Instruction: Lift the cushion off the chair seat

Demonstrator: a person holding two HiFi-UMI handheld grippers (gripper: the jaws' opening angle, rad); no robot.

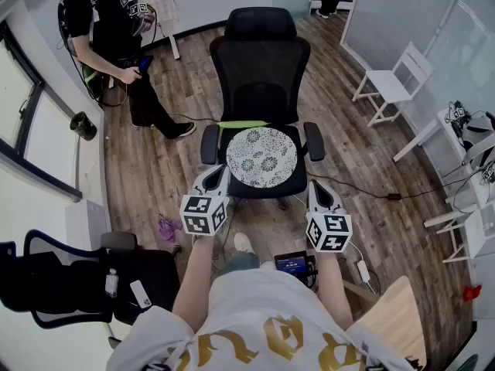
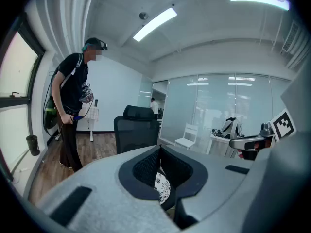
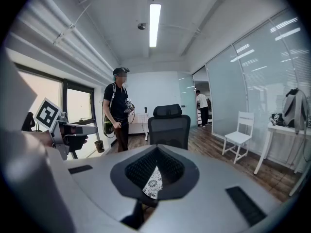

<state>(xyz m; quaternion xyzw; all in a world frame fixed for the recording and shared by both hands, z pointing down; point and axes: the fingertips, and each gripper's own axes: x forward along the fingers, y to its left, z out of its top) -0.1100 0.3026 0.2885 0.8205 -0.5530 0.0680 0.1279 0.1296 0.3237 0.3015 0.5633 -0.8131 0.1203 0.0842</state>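
Note:
A round white cushion [image 1: 261, 157] with a dark floral print lies flat on the seat of a black office chair [image 1: 260, 60]. My left gripper [image 1: 216, 175] hovers just short of the seat's front left edge. Its jaws are shut with nothing in them. At the seat's front right edge my right gripper [image 1: 316, 186] is also shut and empty. In the left gripper view a sliver of the cushion [image 2: 163, 186] shows below the closed left gripper [image 2: 160, 148]. The right gripper view shows the cushion [image 3: 154, 180] the same way beneath the right gripper [image 3: 156, 149].
A person [image 1: 116, 29] stands at the back left by a window. A white chair [image 1: 390, 83] and a white desk [image 1: 456, 130] are on the right. A second black chair [image 1: 77, 273] is at lower left and a wooden table corner [image 1: 390, 315] at lower right. Cables cross the floor.

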